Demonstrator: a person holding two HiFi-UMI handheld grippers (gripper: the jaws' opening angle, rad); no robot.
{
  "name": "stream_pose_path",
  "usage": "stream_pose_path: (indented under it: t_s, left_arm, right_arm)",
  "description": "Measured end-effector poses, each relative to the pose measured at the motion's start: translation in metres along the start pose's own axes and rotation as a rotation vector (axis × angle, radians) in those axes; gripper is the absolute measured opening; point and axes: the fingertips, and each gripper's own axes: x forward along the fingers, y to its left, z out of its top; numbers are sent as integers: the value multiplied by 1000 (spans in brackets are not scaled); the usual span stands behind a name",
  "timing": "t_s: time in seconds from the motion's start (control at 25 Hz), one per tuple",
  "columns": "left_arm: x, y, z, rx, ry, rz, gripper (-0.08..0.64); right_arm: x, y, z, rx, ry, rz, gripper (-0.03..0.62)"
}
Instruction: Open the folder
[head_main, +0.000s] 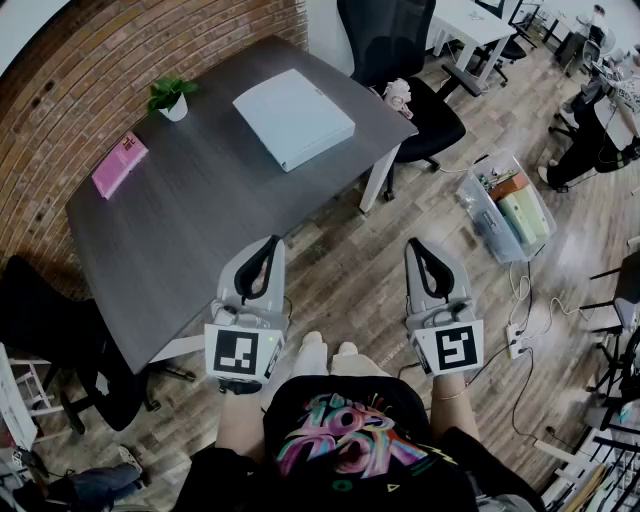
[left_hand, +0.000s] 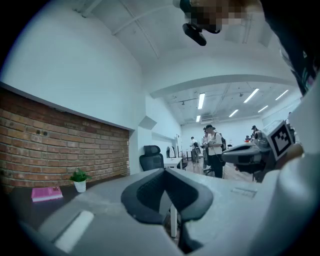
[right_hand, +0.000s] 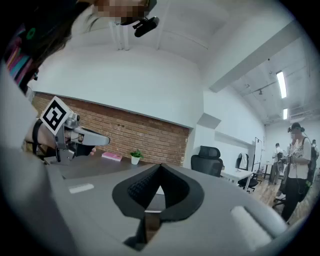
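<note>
The folder (head_main: 293, 118) is a pale, closed, flat case lying on the far right part of the dark grey table (head_main: 190, 230). Both grippers hang well short of it, off the table's near edge over the wooden floor. My left gripper (head_main: 269, 244) is shut with nothing in it, its tip close to the table's near corner. My right gripper (head_main: 416, 245) is also shut and empty, further right over the floor. In the left gripper view the jaws (left_hand: 165, 170) meet at a point; the right gripper (right_hand: 160, 166) looks the same. The folder is hidden in both gripper views.
A small potted plant (head_main: 172, 97) and a pink book (head_main: 120, 163) sit near the brick wall. A black office chair (head_main: 405, 60) stands beyond the table's right end. A clear plastic bin (head_main: 508, 205) rests on the floor at right. People (left_hand: 212, 145) stand far off.
</note>
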Motion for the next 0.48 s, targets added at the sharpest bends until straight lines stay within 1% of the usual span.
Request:
stream_pose_path:
  t_s: [0.16,0.32,0.48]
  left_arm:
    - [5,-5,3,42,-17,-13,2]
    - [11,-11,2,24,0,-1,2]
    - [20,-18,3,56,-5,0,2]
  right_arm:
    - [-1,-4,-2,7,7,5,0]
    - [-2,-10,-3,16,-9,22,0]
    - [-3,-22,-6,26,-6,28,2]
